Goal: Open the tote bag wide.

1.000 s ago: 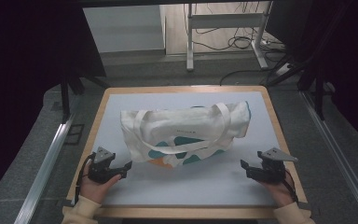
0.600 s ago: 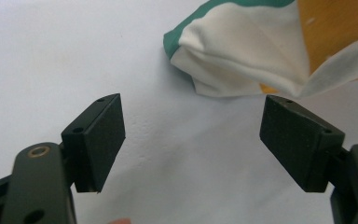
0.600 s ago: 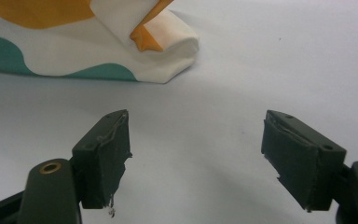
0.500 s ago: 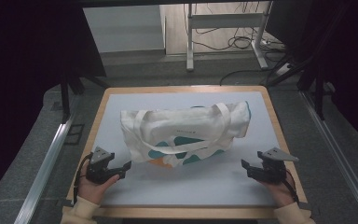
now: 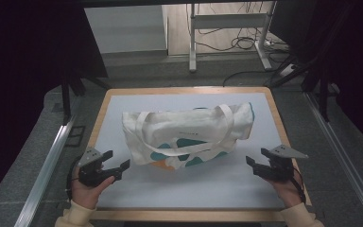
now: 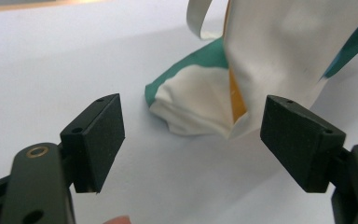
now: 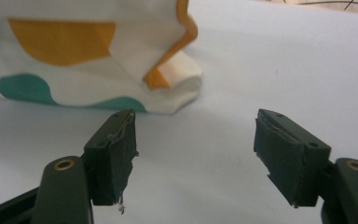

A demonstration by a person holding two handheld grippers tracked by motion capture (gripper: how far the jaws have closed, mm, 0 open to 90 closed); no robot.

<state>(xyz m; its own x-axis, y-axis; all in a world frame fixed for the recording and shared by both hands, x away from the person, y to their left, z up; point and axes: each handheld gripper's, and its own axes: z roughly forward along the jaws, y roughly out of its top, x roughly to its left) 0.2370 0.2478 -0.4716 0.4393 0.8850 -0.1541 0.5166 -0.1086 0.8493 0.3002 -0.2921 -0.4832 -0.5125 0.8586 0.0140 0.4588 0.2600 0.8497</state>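
While one folded tote bag (image 5: 189,135) lies mid-table (image 5: 264,189), two grippers wait near its lower corners, both empty.

From above, two handles cross the bag; the gripper views show its teal and orange patches up close. Left gripper (image 5: 116,163) has its jaws wide apart, holding nothing; right gripper (image 5: 257,158) has just been closing slightly, nothing between its jaws.
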